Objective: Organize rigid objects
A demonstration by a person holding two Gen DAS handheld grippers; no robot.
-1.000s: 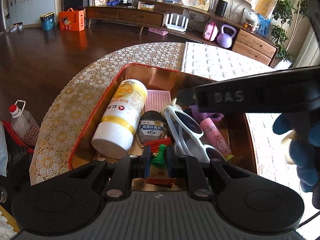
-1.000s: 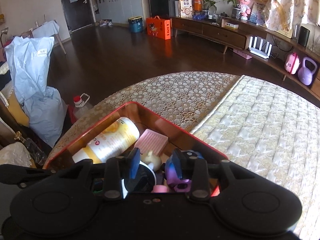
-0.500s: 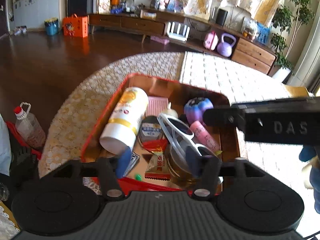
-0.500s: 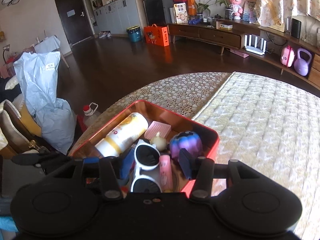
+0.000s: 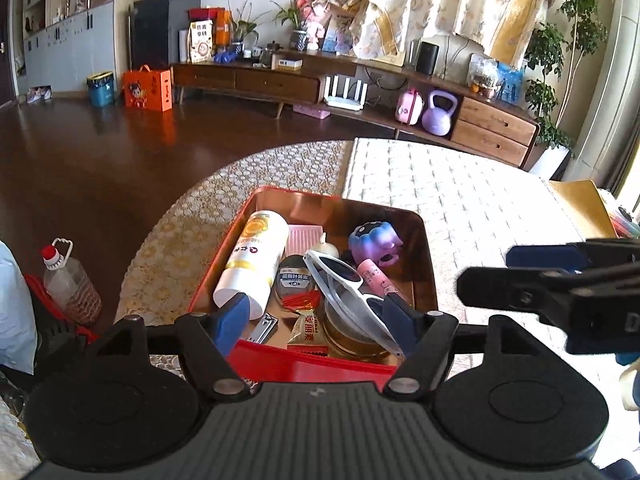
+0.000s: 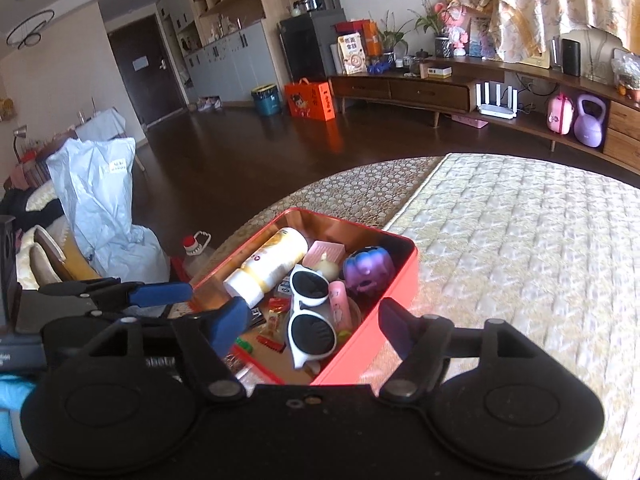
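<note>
A red tin box [image 5: 425, 240] [image 6: 404, 264] sits on the round table. It holds a white and yellow bottle [image 5: 254, 258] [image 6: 269, 268], white sunglasses [image 5: 344, 288] [image 6: 310, 312], a purple toy [image 5: 376, 240] [image 6: 367, 268], a pink tube [image 5: 374, 276], a pink pad [image 5: 304, 236], a round tin, nail clippers [image 5: 264, 326] and snack packets. My left gripper [image 5: 316, 316] is open and empty above the box's near edge. My right gripper [image 6: 312, 324] is open and empty, above the box's near right corner.
The table carries a lace cloth [image 5: 192, 236] on the left and a quilted cream mat [image 6: 520, 240] on the right. A plastic bottle [image 5: 70, 280] stands on the floor at the left. A low wooden cabinet [image 5: 280, 80] lines the far wall.
Both grippers have opened and pulled back and up from the box. The left let go of a small green piece, the right of the purple toy; both now lie in the box.
</note>
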